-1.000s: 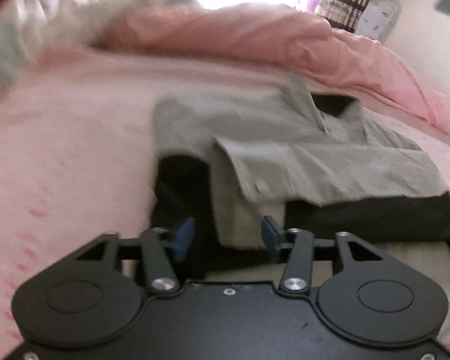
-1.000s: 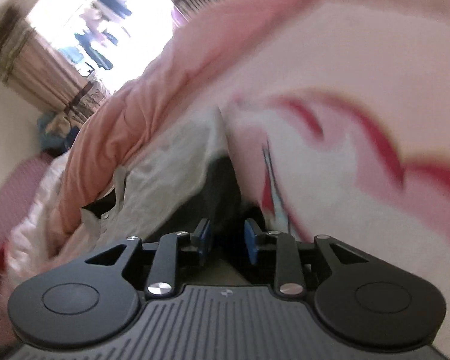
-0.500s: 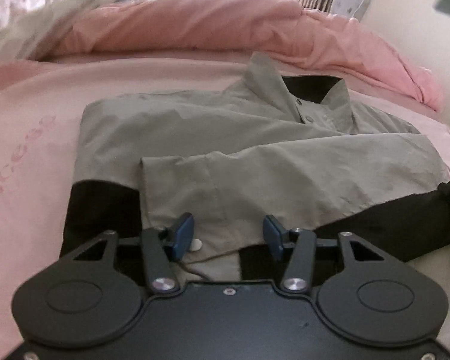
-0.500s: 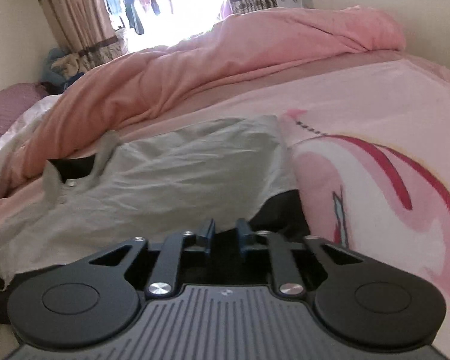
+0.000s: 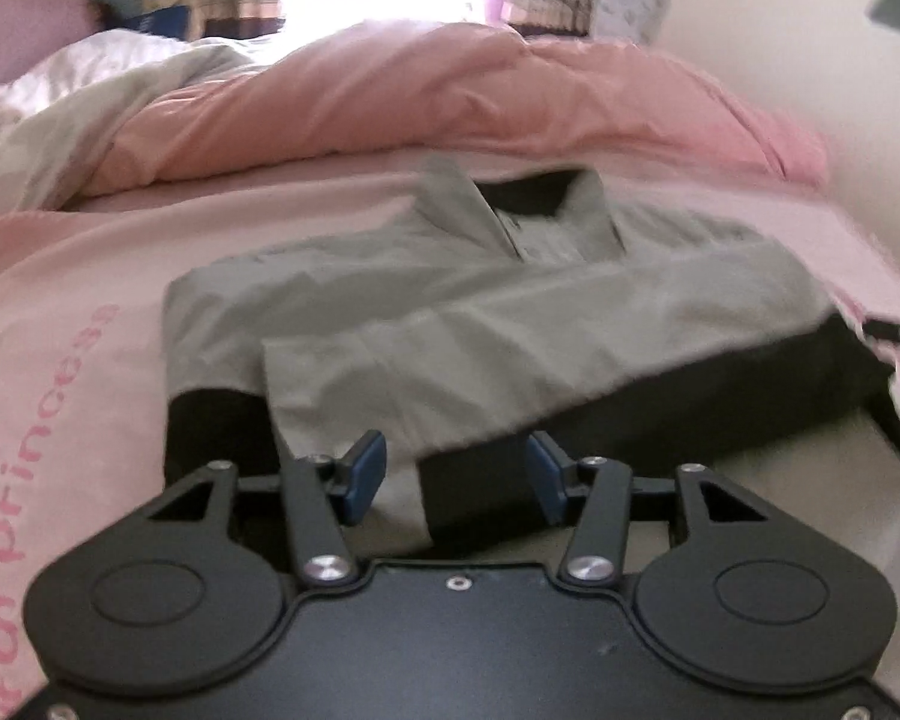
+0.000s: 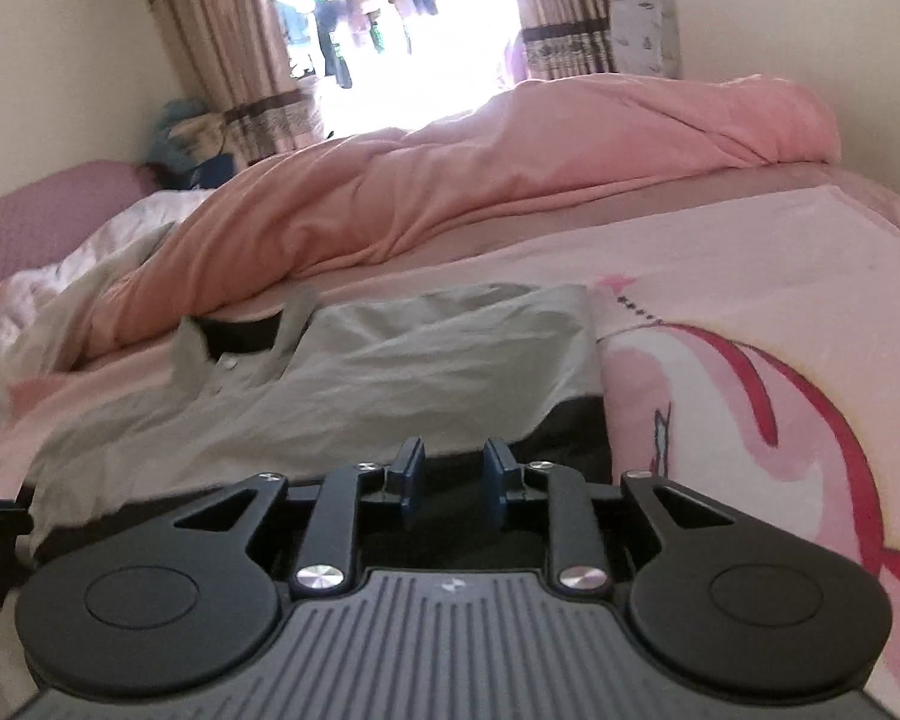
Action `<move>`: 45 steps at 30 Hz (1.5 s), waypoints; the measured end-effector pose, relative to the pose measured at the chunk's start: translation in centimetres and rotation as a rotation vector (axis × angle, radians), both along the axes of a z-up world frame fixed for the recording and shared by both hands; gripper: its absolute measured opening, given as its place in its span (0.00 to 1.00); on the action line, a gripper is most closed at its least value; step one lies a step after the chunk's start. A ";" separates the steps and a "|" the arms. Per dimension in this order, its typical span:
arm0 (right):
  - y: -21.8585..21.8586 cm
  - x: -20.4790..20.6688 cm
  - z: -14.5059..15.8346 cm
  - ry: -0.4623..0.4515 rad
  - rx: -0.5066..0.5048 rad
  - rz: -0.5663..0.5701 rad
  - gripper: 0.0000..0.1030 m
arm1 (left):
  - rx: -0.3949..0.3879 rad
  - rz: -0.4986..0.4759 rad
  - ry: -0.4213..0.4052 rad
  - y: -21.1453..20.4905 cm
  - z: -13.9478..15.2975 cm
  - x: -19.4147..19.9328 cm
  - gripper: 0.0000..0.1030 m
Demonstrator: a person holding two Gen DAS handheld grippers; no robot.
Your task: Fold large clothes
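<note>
The left gripper (image 5: 456,474) has its jaws apart with nothing pinched; the grey-and-black shirt (image 5: 480,324) lies folded just ahead of it. The right gripper (image 6: 450,474) is opening, also empty, over the shirt's dark hem. Farther off lies a pink blanket (image 6: 510,180).

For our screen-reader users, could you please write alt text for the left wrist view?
A grey and black shirt, sleeve folded across its front, lies on a pink bedsheet. The left tool hovers open at its near hem.
</note>
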State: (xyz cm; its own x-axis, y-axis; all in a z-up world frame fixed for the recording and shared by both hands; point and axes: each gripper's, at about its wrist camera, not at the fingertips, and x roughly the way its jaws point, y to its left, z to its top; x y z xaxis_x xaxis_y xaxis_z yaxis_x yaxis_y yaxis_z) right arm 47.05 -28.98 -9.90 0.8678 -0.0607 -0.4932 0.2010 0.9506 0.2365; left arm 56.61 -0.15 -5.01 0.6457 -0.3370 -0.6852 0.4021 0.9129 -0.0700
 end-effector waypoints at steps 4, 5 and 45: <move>-0.2 0.4 -1.9 0.064 0.003 -0.006 0.29 | 0.024 0.018 0.062 -0.4 -2.6 0.6 0.51; -0.3 0.6 -2.5 0.080 0.011 -0.009 0.29 | 0.014 0.027 0.074 -0.3 -3.1 0.8 0.52; -6.0 -33.2 -6.9 0.178 0.449 0.258 0.62 | -0.338 0.142 0.322 16.2 -5.8 -33.7 0.67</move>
